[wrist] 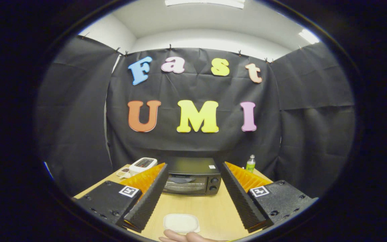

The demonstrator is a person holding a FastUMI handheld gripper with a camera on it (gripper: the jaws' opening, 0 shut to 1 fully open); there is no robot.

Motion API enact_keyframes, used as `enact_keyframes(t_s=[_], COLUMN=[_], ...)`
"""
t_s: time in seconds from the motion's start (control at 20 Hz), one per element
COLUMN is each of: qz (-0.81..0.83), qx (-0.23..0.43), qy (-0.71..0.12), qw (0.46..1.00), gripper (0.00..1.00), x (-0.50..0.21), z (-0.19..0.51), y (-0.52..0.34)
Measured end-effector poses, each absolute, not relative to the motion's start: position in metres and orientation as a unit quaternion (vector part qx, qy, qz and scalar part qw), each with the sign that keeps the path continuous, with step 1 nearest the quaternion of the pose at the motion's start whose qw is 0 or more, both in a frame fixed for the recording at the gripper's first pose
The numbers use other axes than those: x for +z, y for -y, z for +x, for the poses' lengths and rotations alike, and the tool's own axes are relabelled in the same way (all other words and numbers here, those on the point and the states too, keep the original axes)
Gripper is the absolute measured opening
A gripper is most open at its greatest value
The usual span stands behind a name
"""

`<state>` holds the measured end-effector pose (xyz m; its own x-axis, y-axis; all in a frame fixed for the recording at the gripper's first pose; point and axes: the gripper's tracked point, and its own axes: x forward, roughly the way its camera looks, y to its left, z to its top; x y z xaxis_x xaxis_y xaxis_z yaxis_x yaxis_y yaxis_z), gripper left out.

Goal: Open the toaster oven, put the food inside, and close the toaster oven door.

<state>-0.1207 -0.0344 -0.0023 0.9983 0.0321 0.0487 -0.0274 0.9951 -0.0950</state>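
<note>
Wooden table (213, 208) carries a closed toaster oven (192, 176); white toaster (142, 165); green bottle (250, 163); white food slab (181, 223); gripper (193, 168) fingers spread wide above.

One toaster oven (191, 176), one bottle (250, 163) (green-labelled)

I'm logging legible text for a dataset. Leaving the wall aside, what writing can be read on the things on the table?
Nothing reads clearly.
toaster oven: small white sticker on its top, too small to read.
green bottle: label blurred.
gripper, open with the oven beyond its fingers: square black-and-white markers, patterns and no words.
</note>
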Motion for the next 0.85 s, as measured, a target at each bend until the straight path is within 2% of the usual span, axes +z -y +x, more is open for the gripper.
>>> enact_keyframes(t_s=[0.2,0.45,0.85], qz=[-0.039,-0.001,-0.021], qx=[-0.029,0.028,0.033], qy=[0.024,0.034,0.057], qw=[0.999,0.999,0.998], gripper=[1.0,1.0,1.0], x=[-0.012,-0.006,0.006], z=[-0.12,-0.132,-0.151], y=[0.078,0.061,0.046])
